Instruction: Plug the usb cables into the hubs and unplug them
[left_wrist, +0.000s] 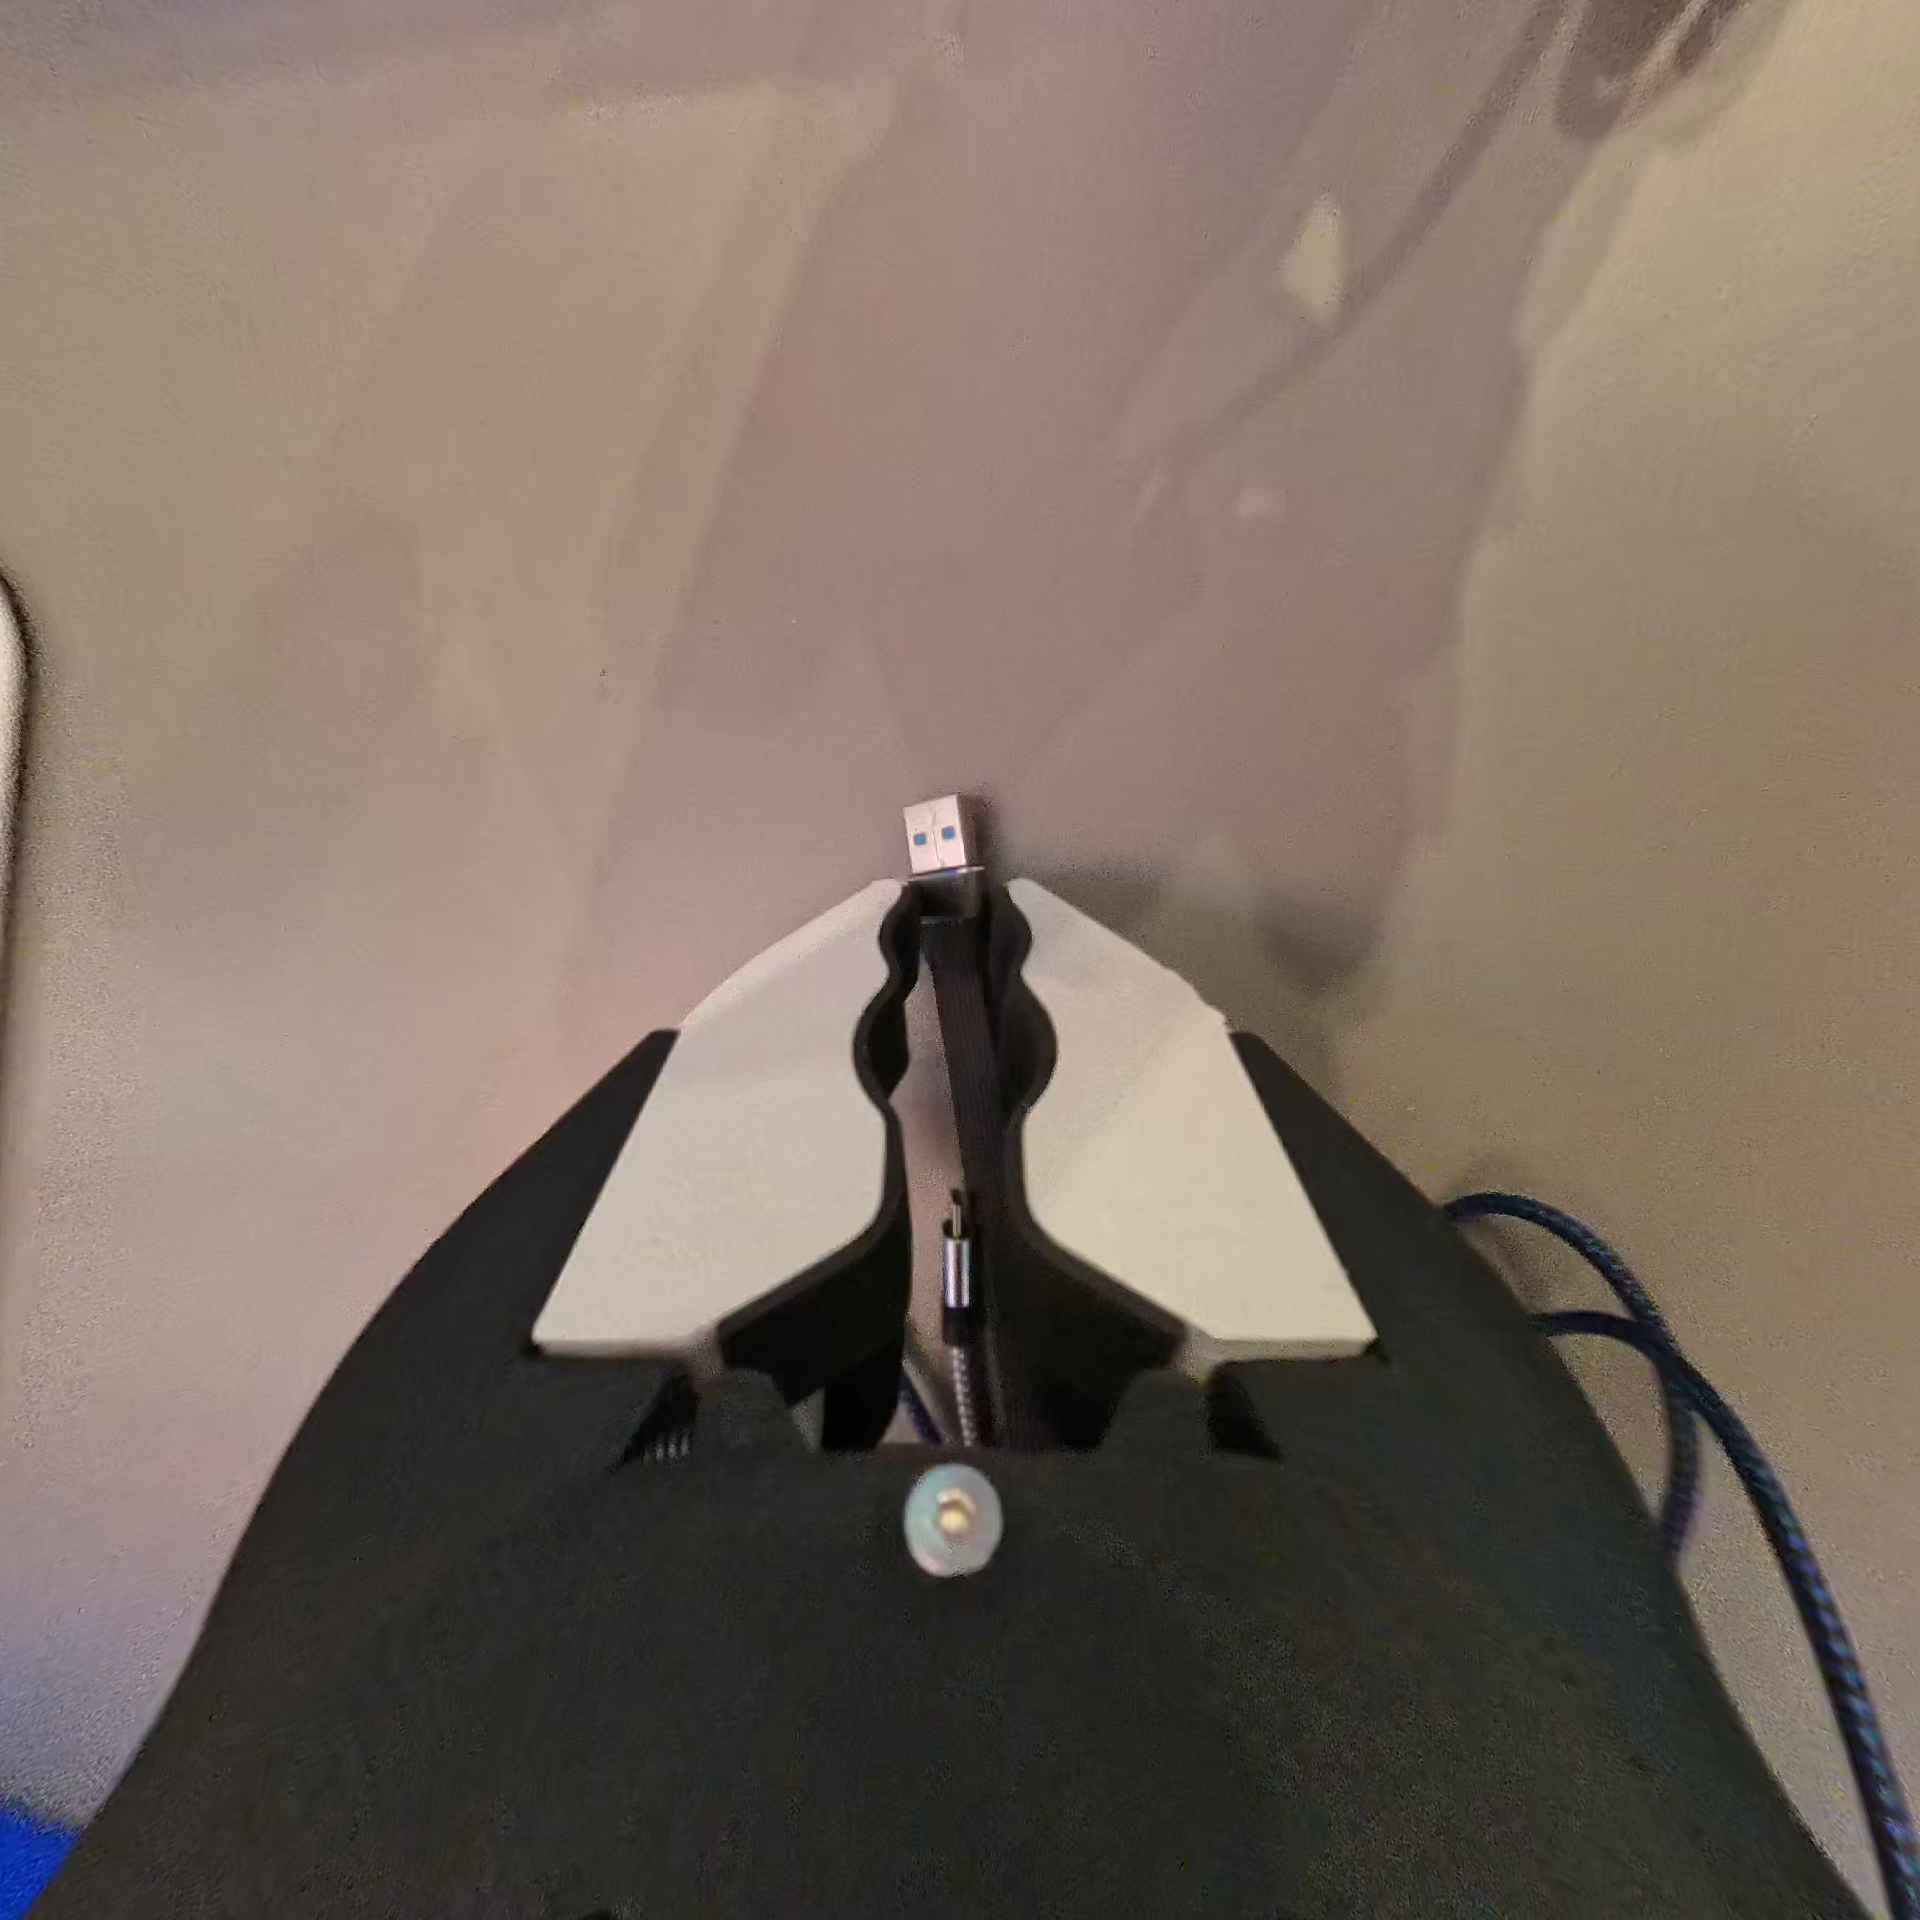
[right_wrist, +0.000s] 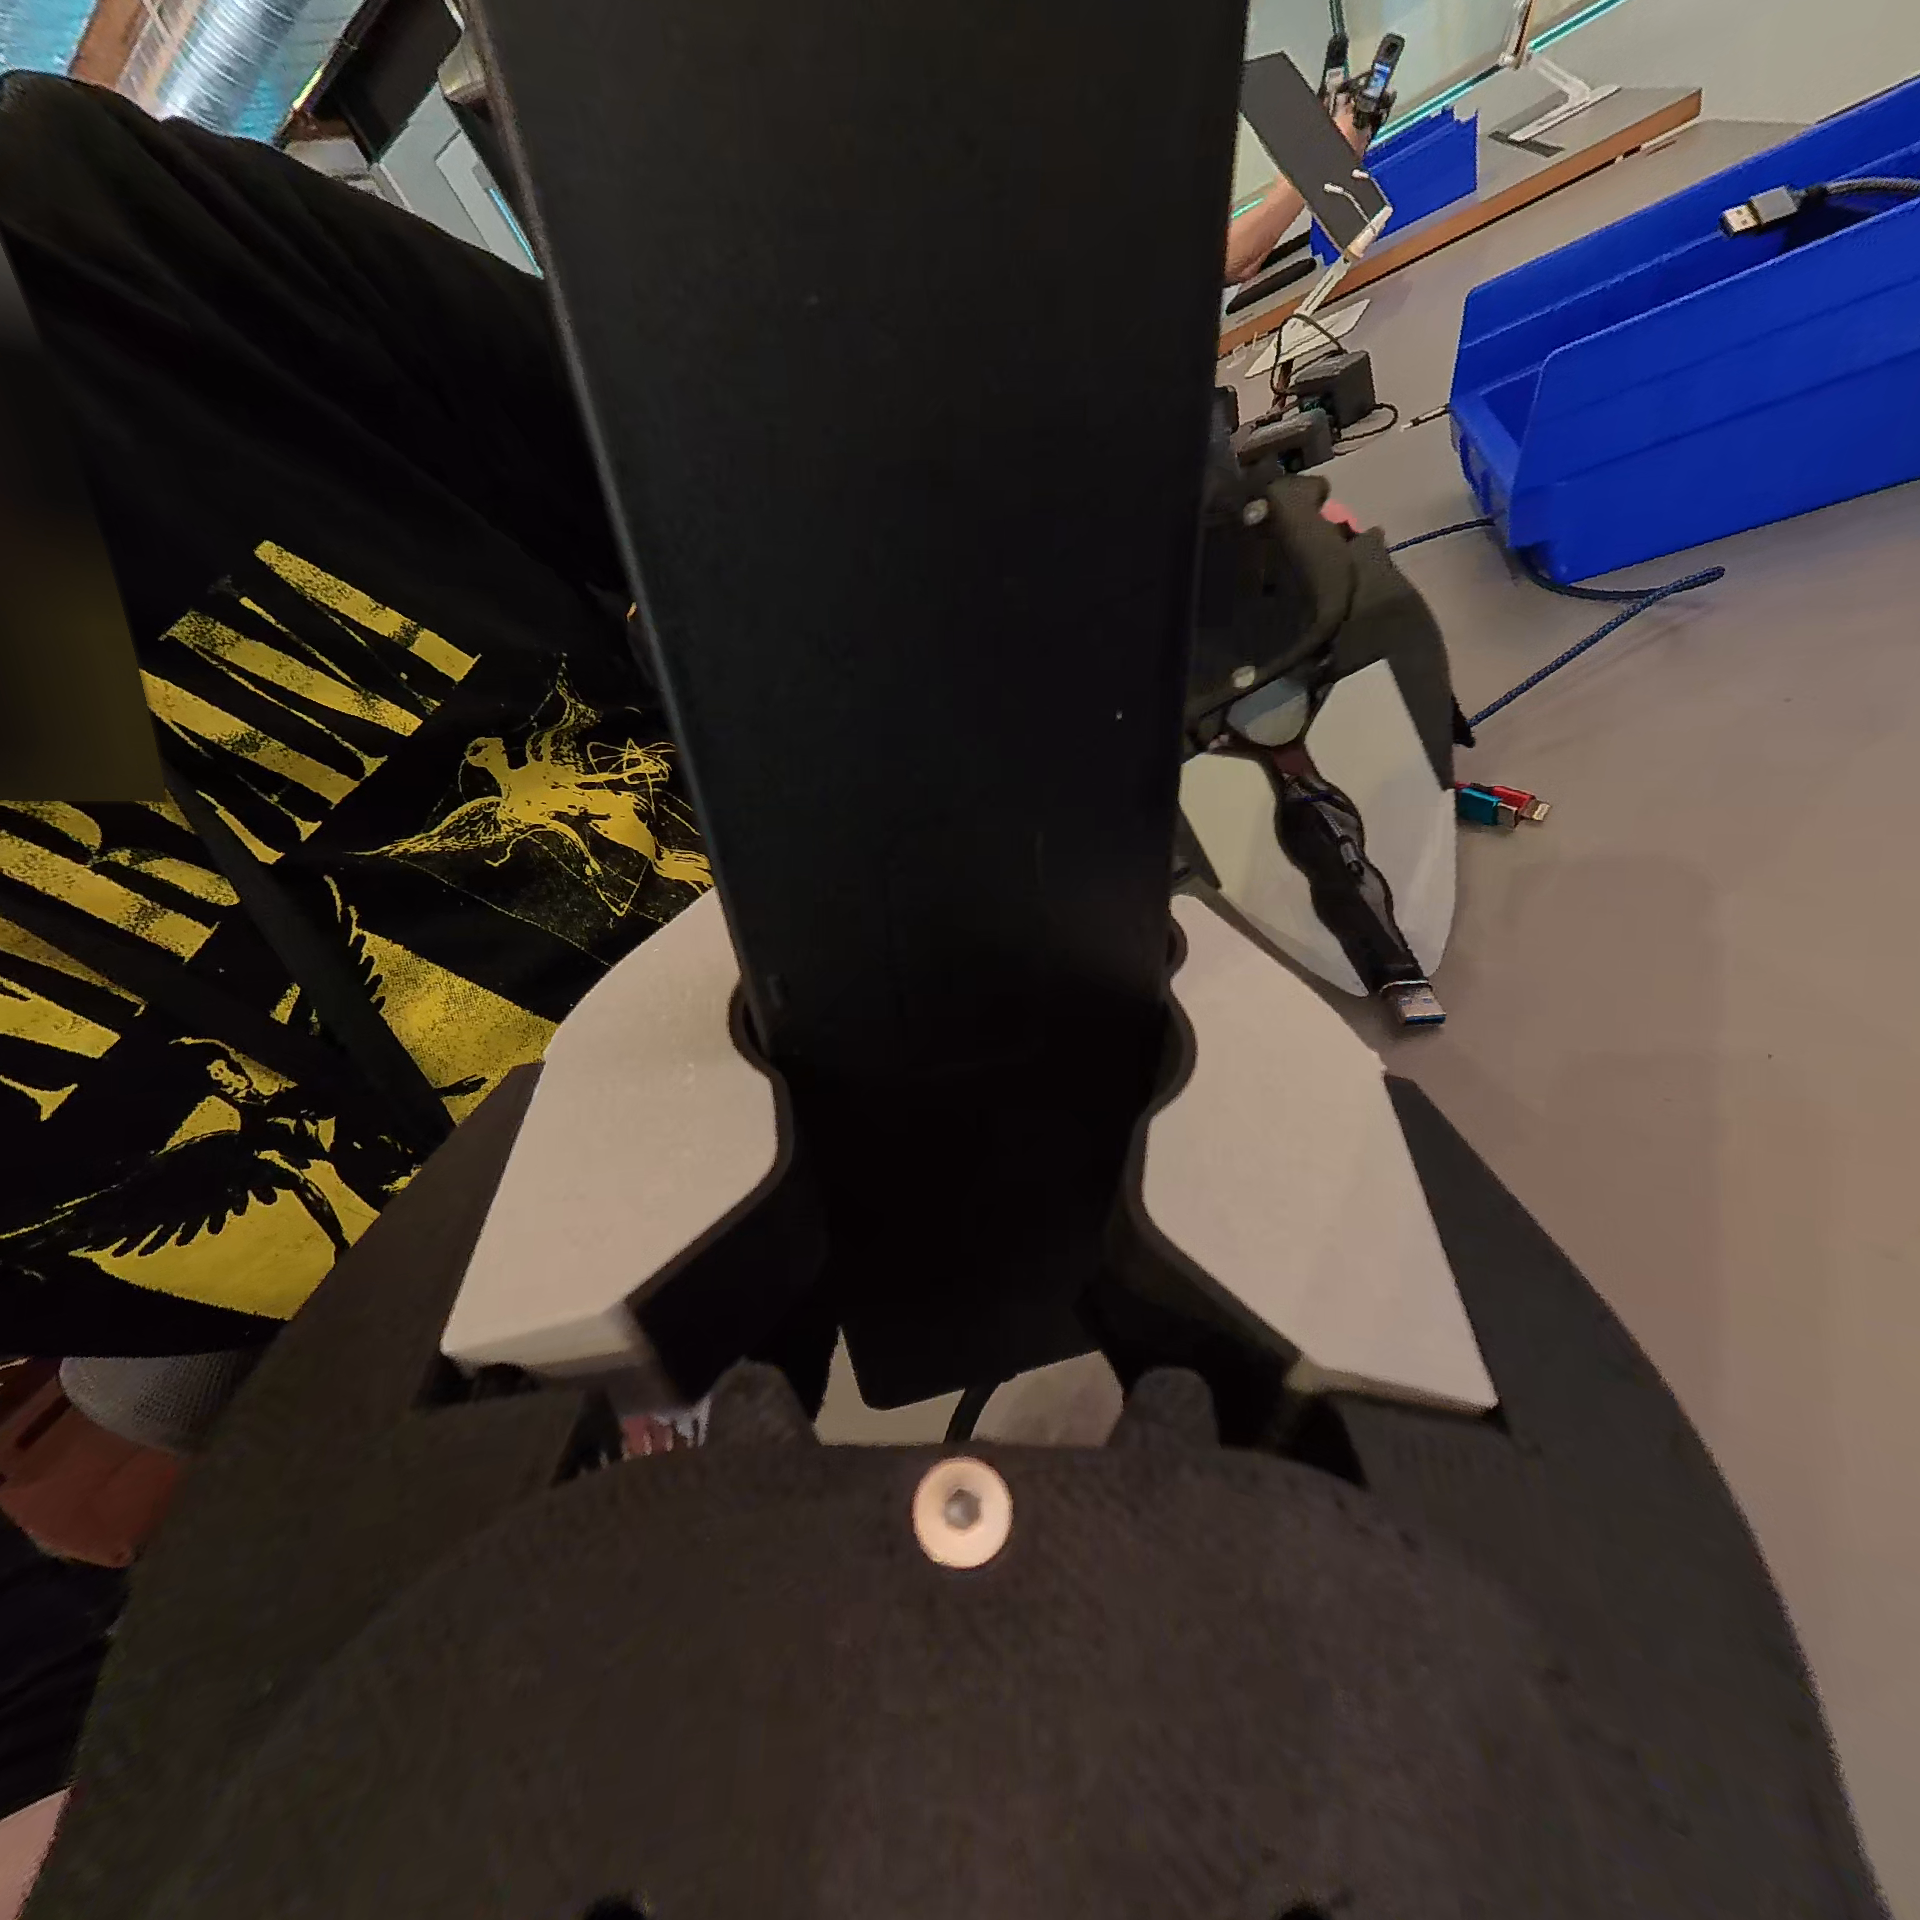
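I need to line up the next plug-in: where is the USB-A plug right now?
The USB-A plug sticks out past the tips of the left gripper, which is clamped on its black housing, low over the grey table, right of the black hub.

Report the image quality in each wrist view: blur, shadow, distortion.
Left wrist view: USB plug sharp, the table smeared with soft shadows, the rim bowed by the wide lens. Right wrist view: black hub dark and featureless, blue bin crisp, edges curved.
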